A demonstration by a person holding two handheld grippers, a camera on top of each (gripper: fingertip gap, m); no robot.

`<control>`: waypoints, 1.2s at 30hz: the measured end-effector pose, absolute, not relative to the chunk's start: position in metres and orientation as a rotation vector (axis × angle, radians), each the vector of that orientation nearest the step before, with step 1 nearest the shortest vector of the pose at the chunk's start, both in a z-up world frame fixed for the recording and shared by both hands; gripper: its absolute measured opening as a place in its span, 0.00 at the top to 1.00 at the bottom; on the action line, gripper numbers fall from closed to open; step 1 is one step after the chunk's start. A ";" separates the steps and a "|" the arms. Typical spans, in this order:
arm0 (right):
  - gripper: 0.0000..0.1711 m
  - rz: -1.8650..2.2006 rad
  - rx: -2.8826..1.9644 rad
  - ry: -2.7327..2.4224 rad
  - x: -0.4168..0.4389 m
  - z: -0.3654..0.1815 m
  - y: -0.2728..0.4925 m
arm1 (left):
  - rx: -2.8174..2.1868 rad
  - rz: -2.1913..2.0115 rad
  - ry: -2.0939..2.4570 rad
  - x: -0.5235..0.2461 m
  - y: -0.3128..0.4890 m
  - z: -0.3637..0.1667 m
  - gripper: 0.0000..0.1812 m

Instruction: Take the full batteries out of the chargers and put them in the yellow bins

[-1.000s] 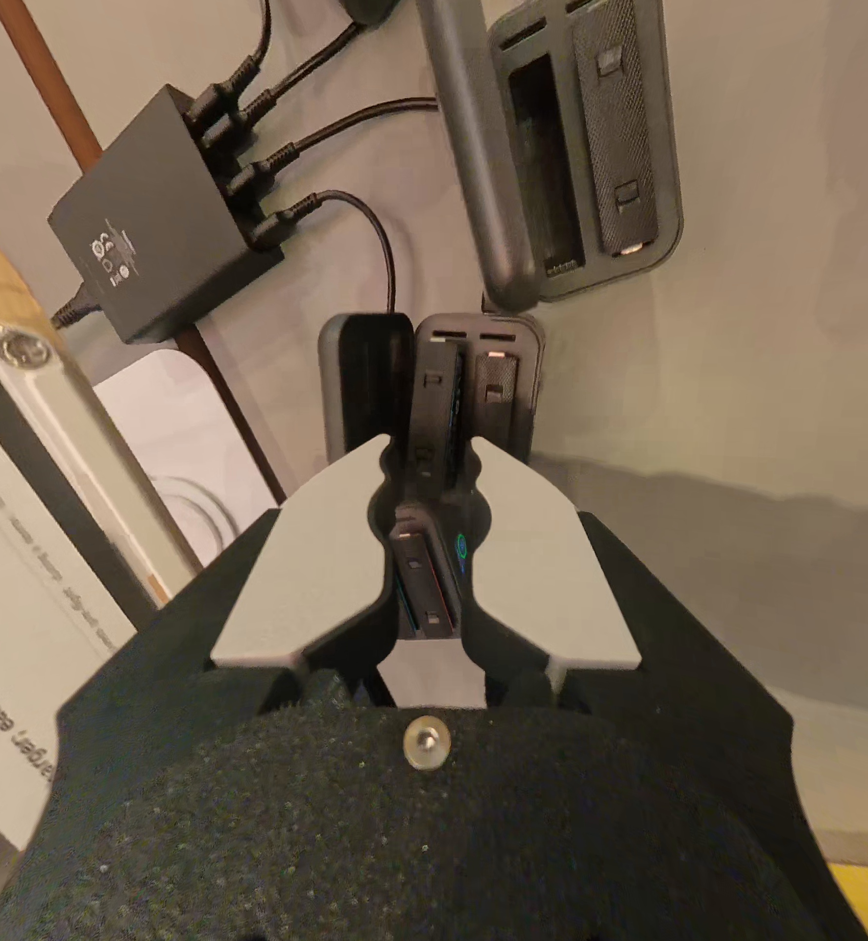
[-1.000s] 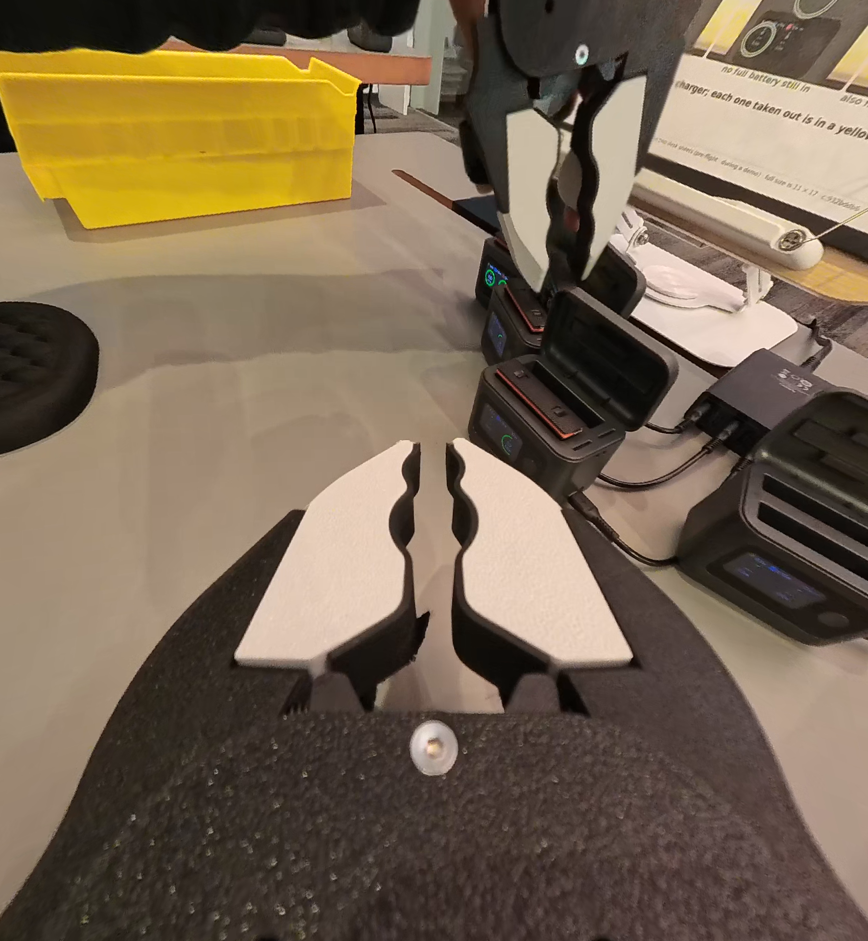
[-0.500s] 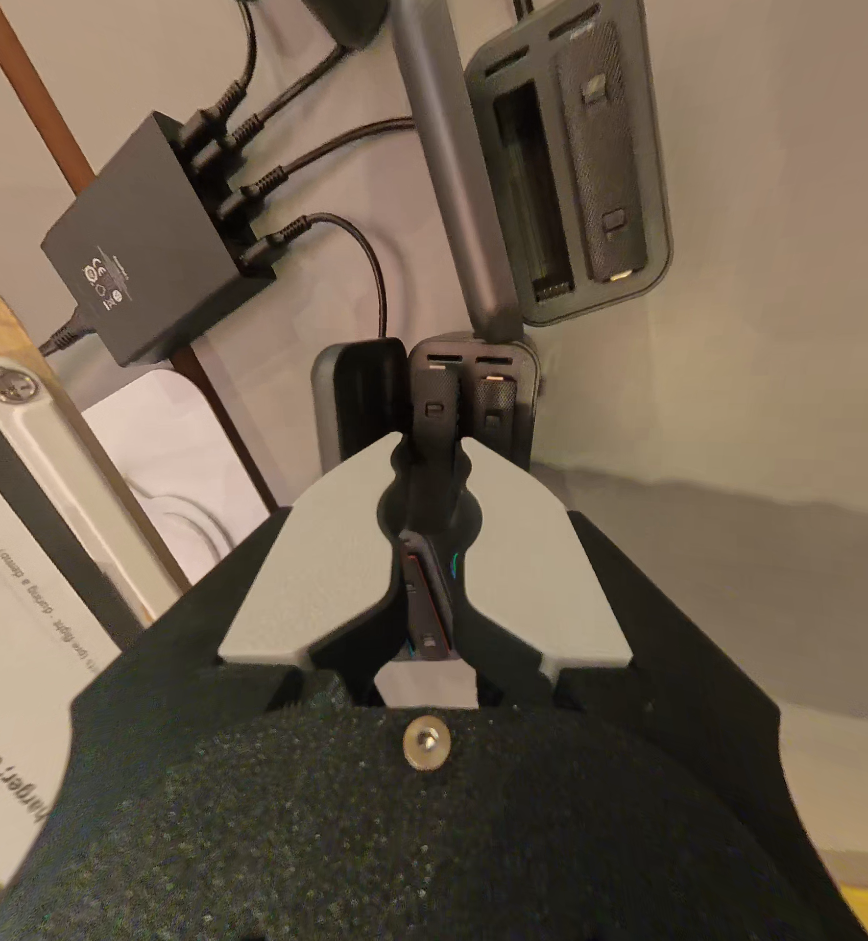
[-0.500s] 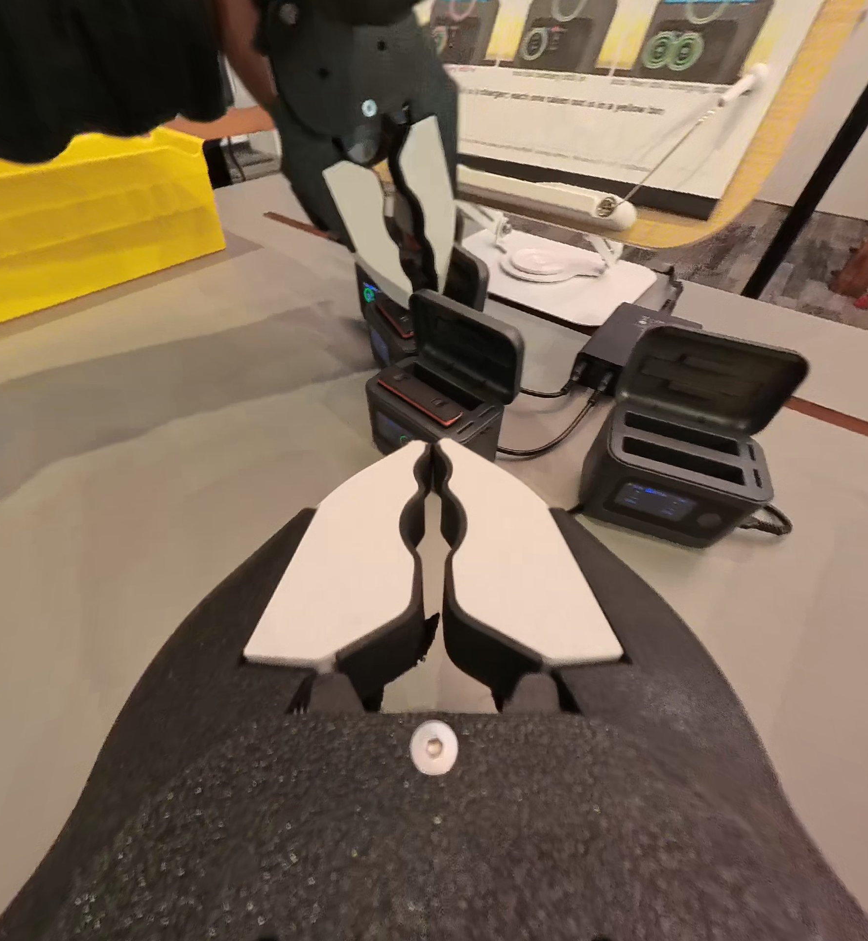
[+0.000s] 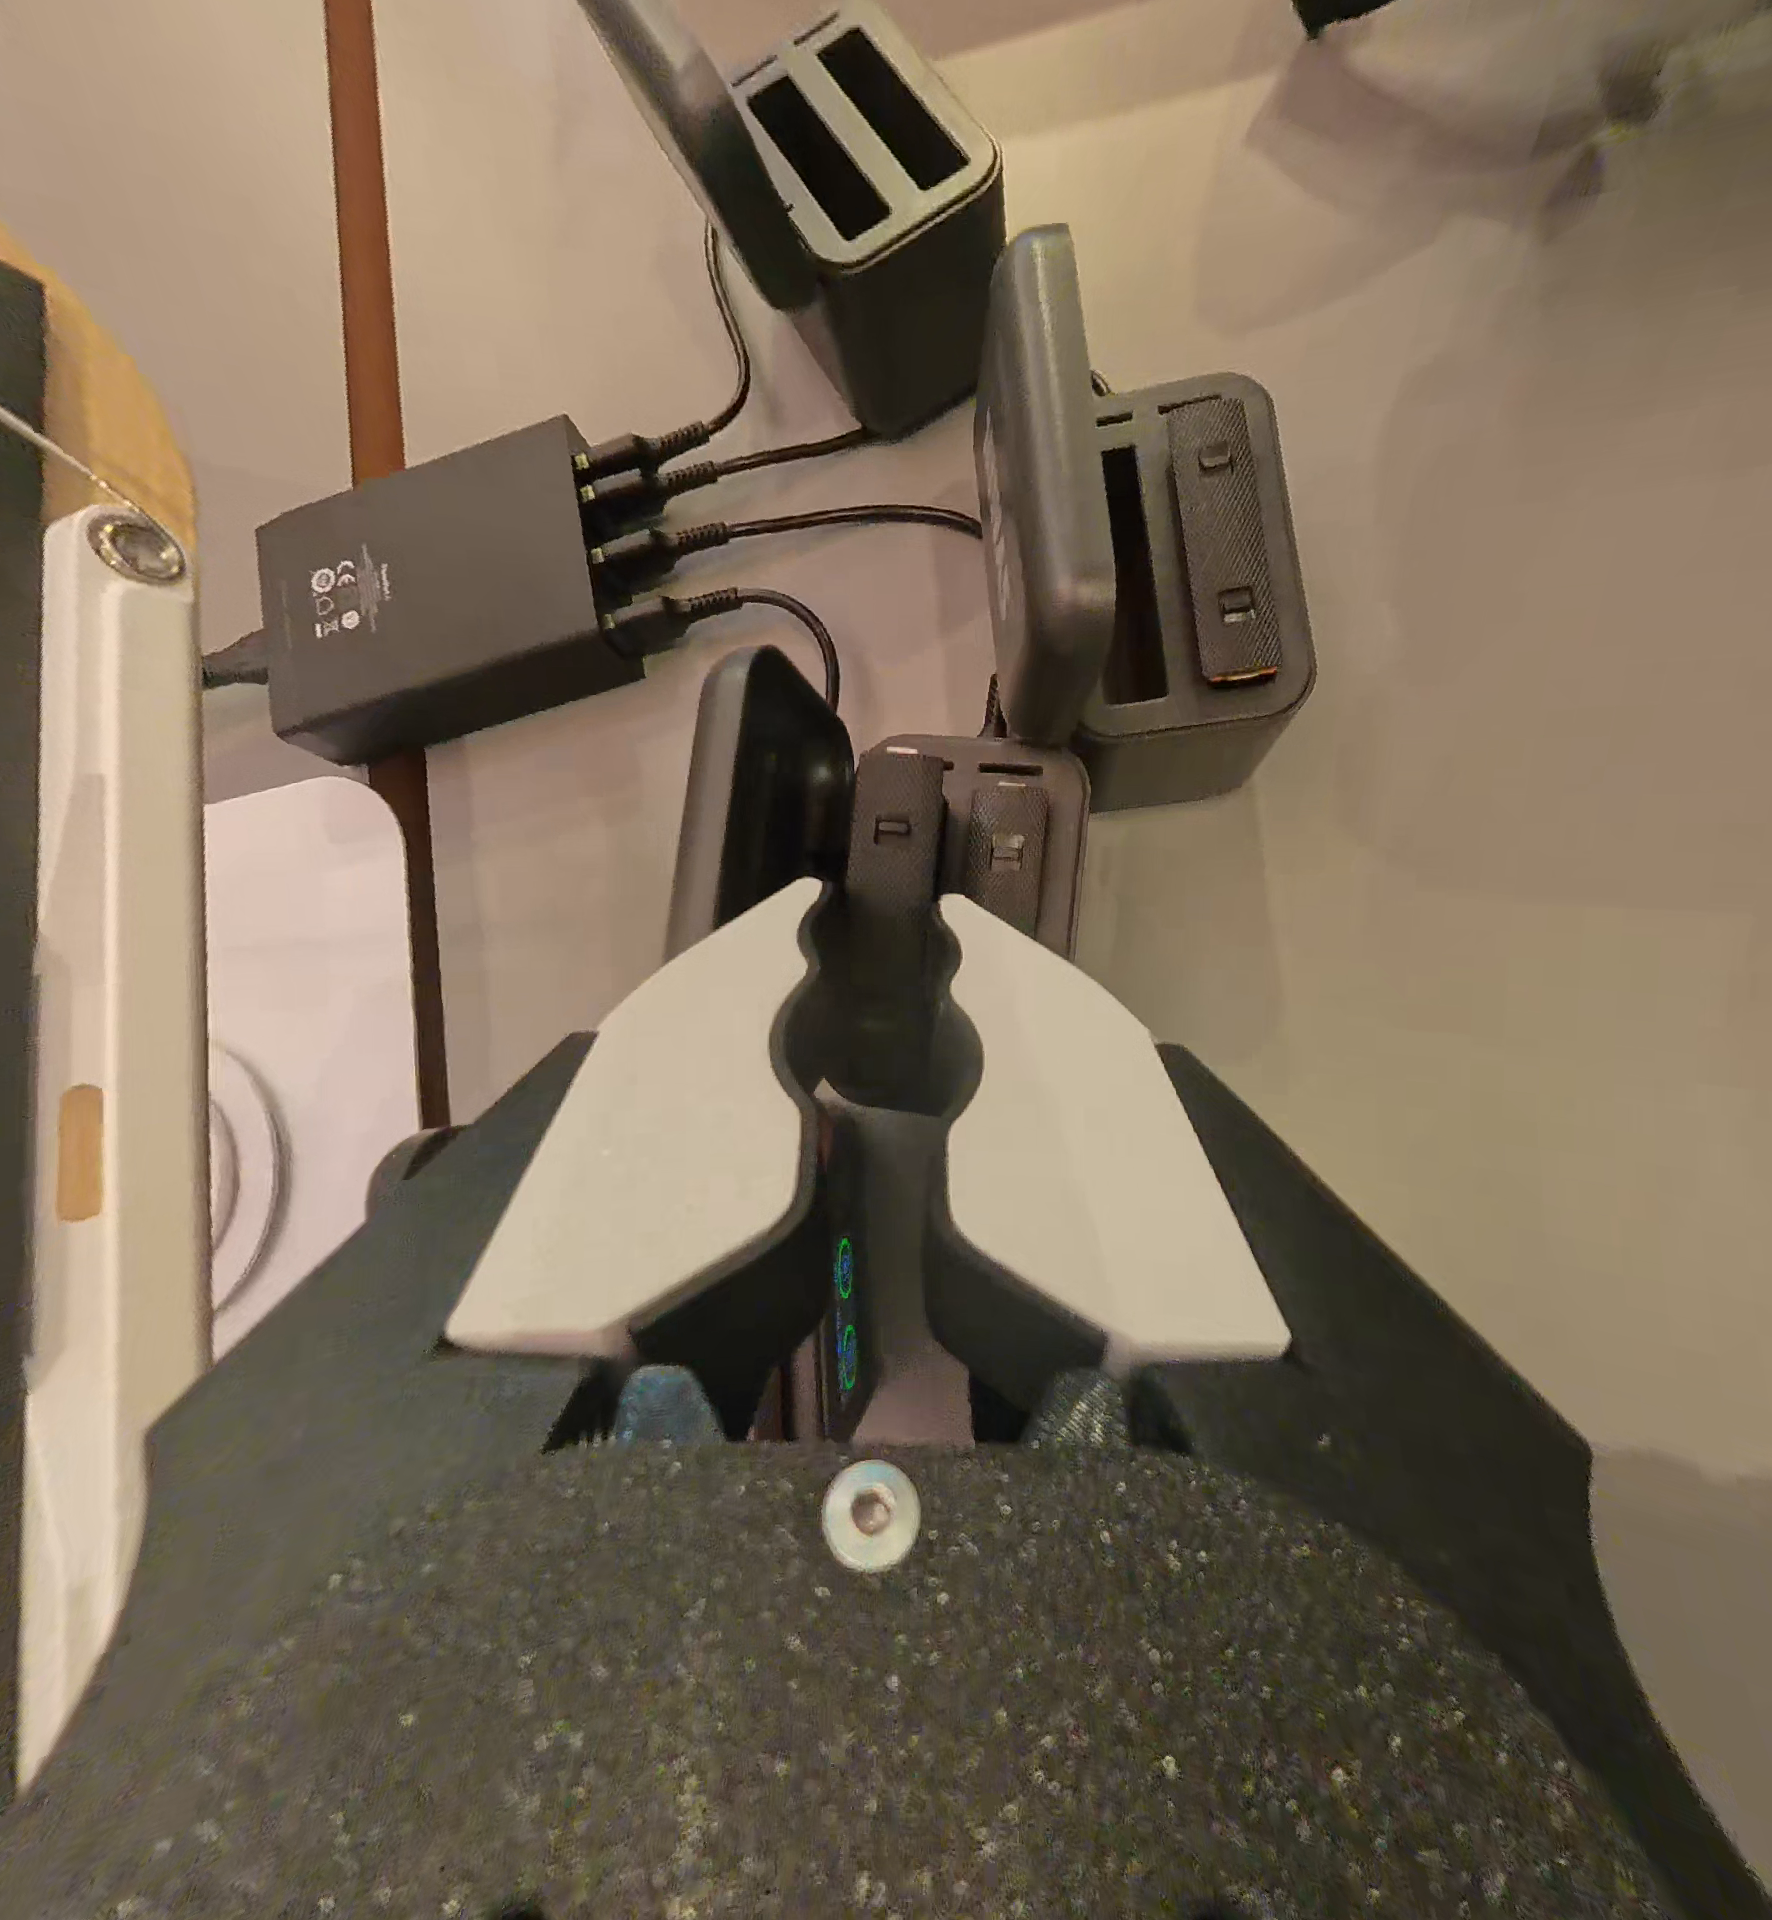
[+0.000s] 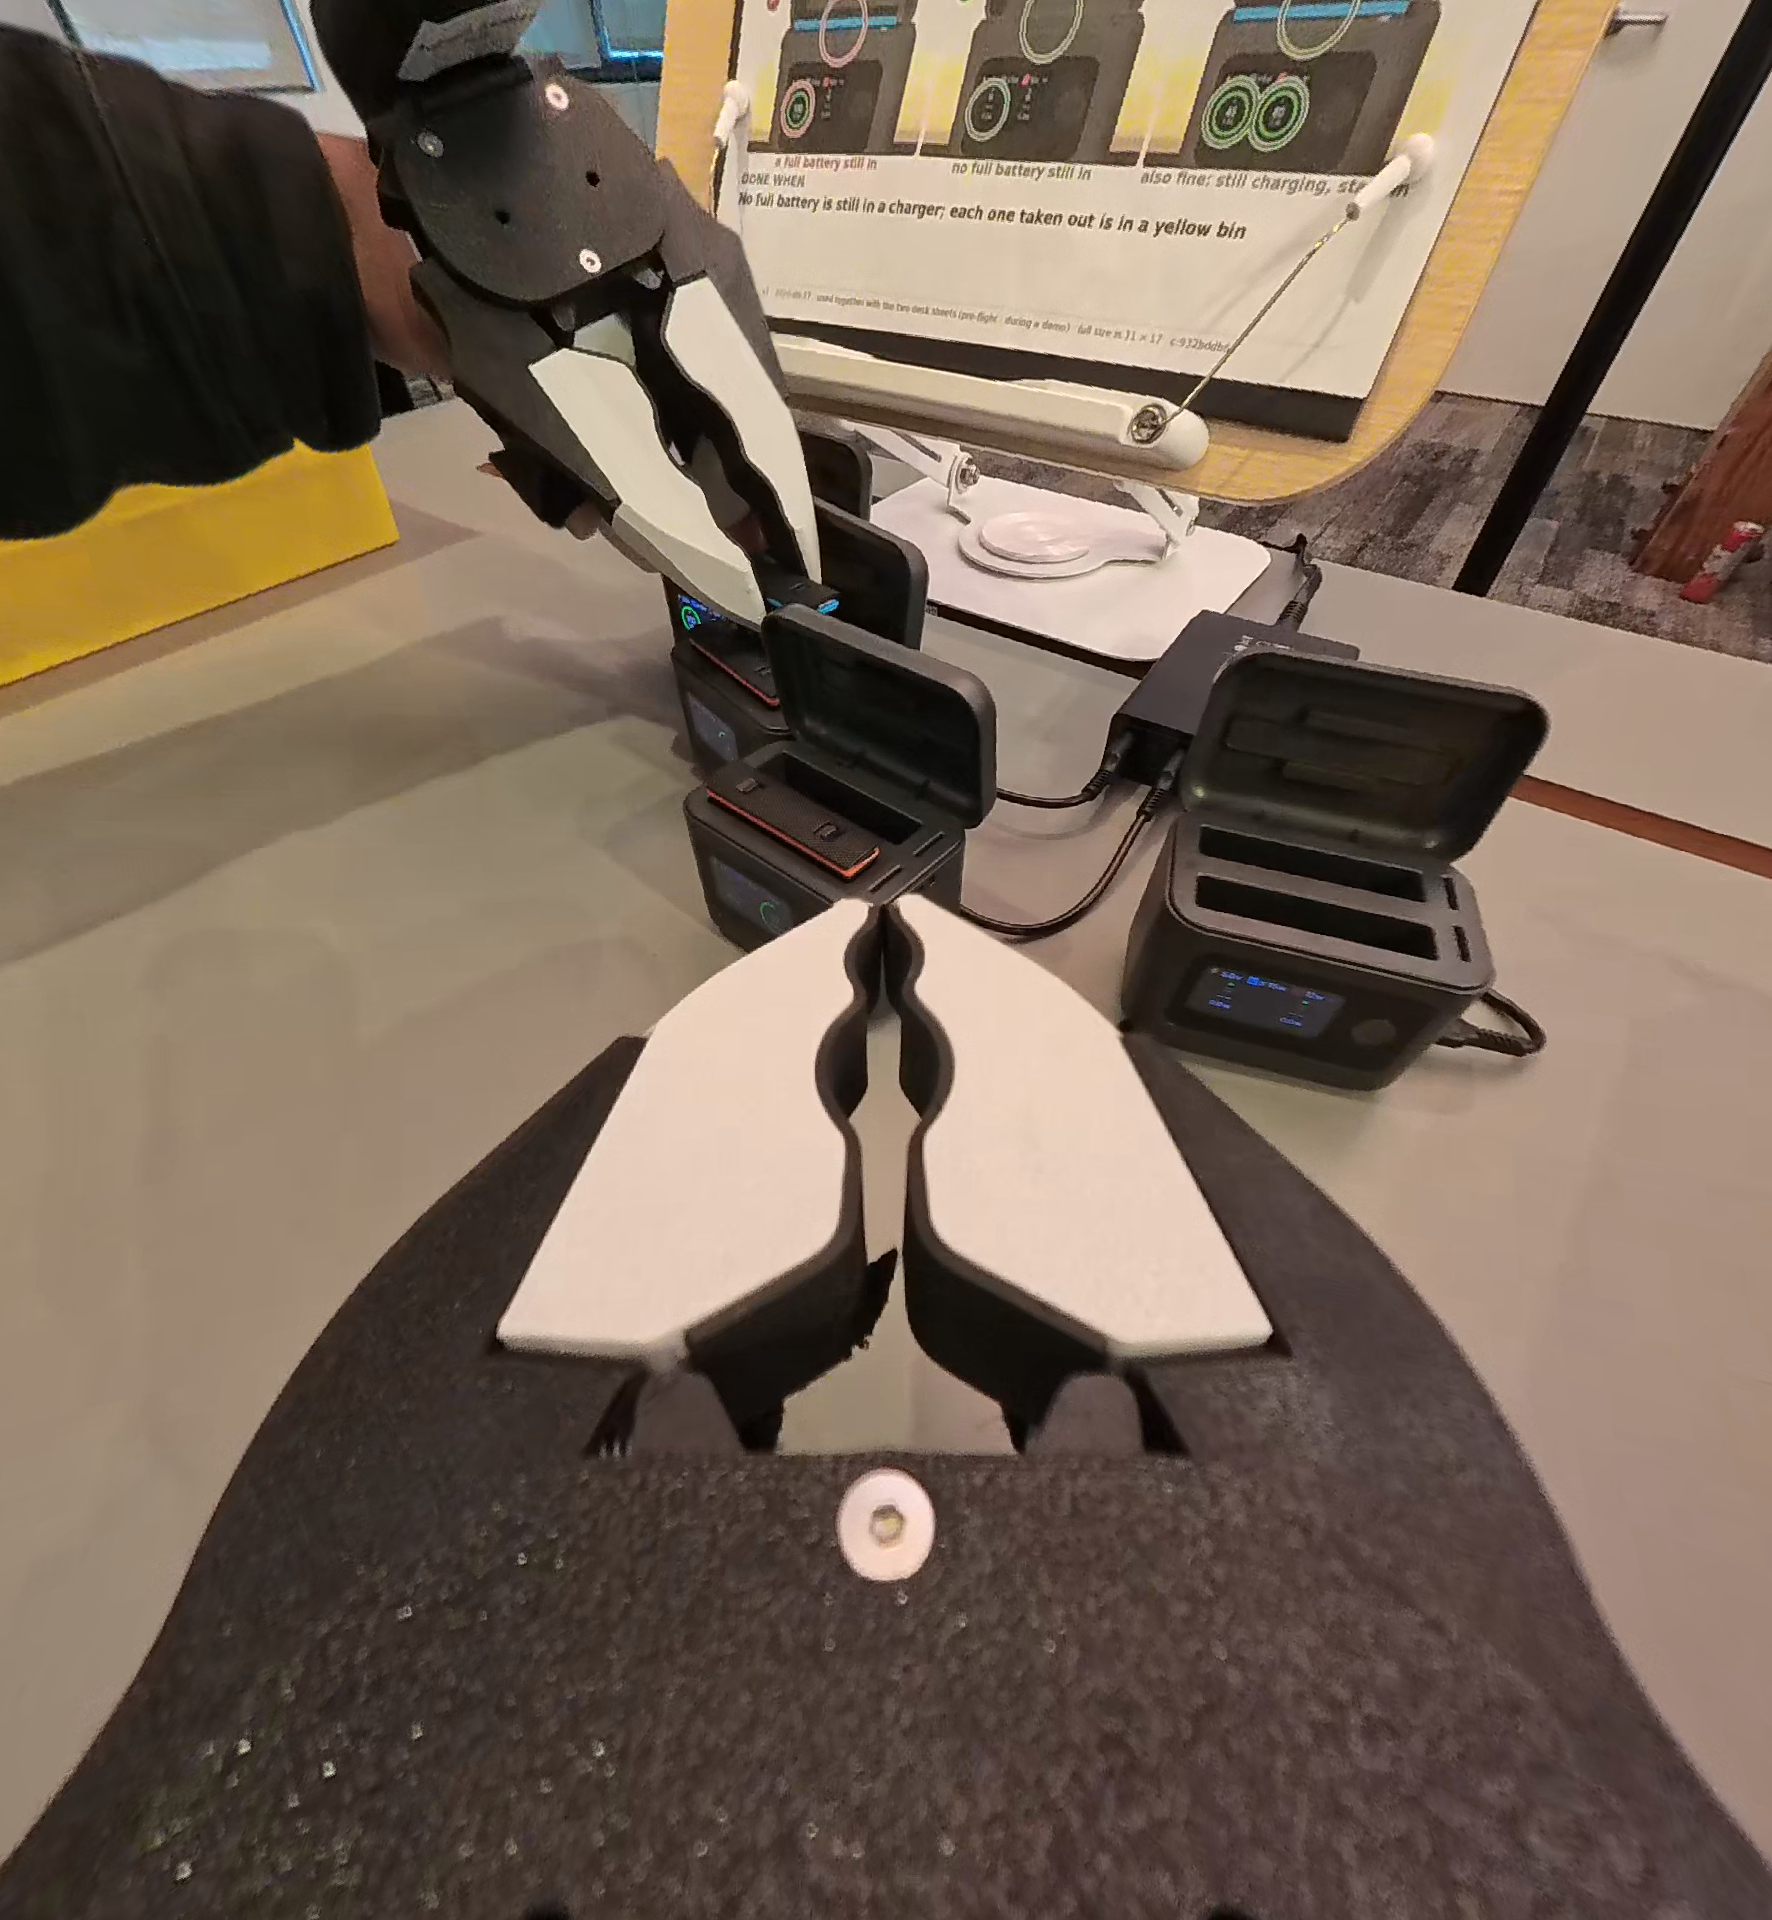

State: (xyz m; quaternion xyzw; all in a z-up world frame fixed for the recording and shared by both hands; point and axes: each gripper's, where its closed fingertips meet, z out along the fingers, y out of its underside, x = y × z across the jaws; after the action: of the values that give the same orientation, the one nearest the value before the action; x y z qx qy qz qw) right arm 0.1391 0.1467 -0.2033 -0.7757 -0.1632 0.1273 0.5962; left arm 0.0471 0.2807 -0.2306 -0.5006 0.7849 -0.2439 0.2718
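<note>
Battery (image 5: 892, 883) and left hand-held gripper (image 5: 880, 914) are the pair that matter: the dark, ribbed battery sits clamped between the two pale fingers (image 5: 700, 1132), its long axis running forward along them, so it juts past the tips toward the open charger (image 5: 1017, 831) just below. In the right wrist view its blue-edged end shows beneath the left hand-held gripper (image 6: 783, 597), hanging above the farthest charger in the row, seemingly clear of its slot. The yellow bin (image 6: 134, 582) lies well off to that gripper's side across the desk (image 6: 290, 935), so the carry likely goes sideways, away from the chargers. The right hand-held gripper (image 6: 882, 925) hovers nearer the middle charger (image 6: 820, 862), its jaws drawn nearly together on nothing, well apart from the bin.
</note>
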 end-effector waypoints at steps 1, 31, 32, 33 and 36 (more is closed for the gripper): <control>1.00 0.297 -1.802 -0.381 0.139 -0.204 0.147 | -1.349 -0.662 2.108 0.047 0.281 -0.231 0.91; 1.00 0.251 -1.804 -0.312 0.154 -0.201 0.150 | -1.411 -0.298 2.253 0.045 0.288 -0.237 1.00; 1.00 0.253 -1.805 -0.314 0.153 -0.201 0.150 | -1.416 -0.294 2.257 0.044 0.288 -0.238 1.00; 1.00 0.254 -1.807 -0.315 0.153 -0.201 0.150 | -1.421 -0.284 2.259 0.044 0.288 -0.238 1.00; 1.00 0.256 -1.809 -0.316 0.152 -0.202 0.150 | -1.383 -0.183 2.285 0.043 0.289 -0.238 1.00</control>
State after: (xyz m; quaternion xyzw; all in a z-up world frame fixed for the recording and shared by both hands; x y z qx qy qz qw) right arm 0.1522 0.1498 -0.2022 -0.7805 -0.1363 0.1106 0.6000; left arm 0.0432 0.2888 -0.2380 -0.5026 0.8306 -0.0665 0.2304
